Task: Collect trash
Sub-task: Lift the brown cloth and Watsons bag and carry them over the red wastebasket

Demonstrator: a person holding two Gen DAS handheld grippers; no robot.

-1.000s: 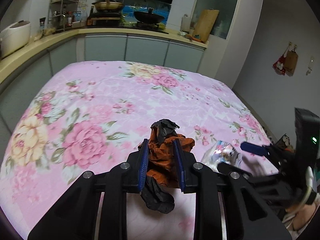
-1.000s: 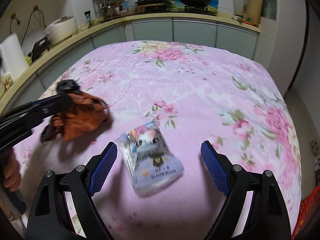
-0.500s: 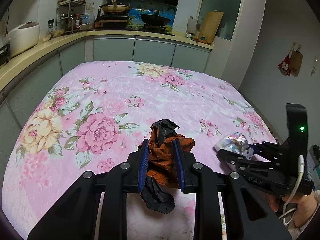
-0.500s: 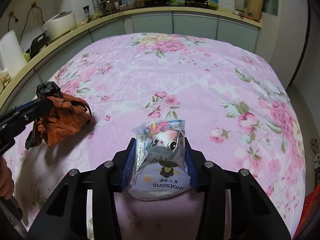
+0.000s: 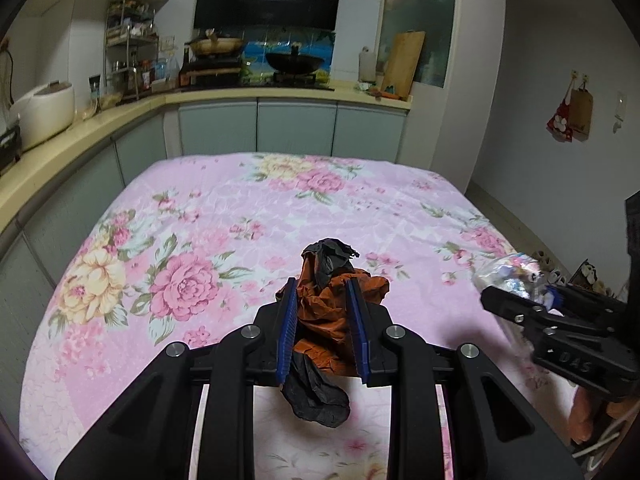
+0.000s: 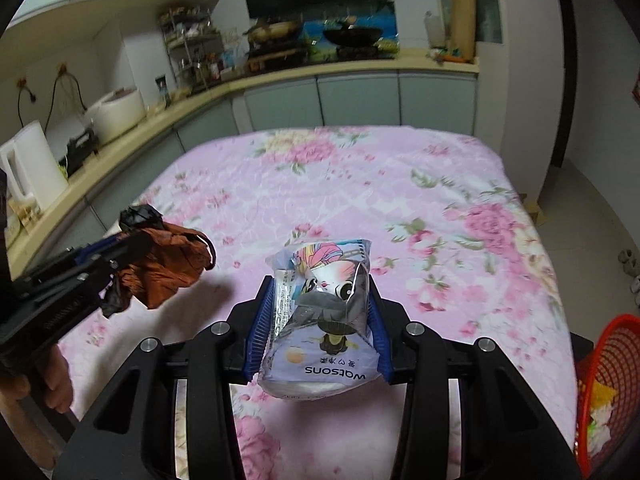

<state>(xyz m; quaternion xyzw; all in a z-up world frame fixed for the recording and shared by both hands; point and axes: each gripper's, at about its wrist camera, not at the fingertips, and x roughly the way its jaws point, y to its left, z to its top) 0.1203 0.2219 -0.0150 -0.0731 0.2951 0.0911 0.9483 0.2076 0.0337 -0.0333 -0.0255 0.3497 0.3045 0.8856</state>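
Both tongs are loaded. Our left gripper (image 5: 323,326) is clamped on the crumpled orange-and-black wrapper (image 5: 332,308), and our right gripper (image 6: 318,322) is clamped on the printed tissue pack (image 6: 320,320). Both items hang clear above the floral cloth (image 5: 224,216); nothing else that looks like trash shows on it.

Risks from here, as we judge them:
- The wrapper is loose and bunched. Its black tail dangles below the pads, so only part of the wad is pinched. A quick swing could let it slip out or shed a piece.
- The pack is soft and glossy, and the pads squeeze its sides only. It bulges above and below them, so it could squirt out if the grip eases or the hand tilts.
- The two grippers sit close side by side. Turning both toward one bin risks a knock between them.
- The bin sits off the table edge, low and to the right, so a release from where we are drops onto the cloth or the floor.

View differences:
- Only the right wrist view shows the red mesh basket (image 6: 608,380), with scraps already inside. It also shows the hand (image 6: 44,376) under the left gripper.
- The left wrist view shows the wrapper's grip head-on, and the pack only as a blur at the right edge.
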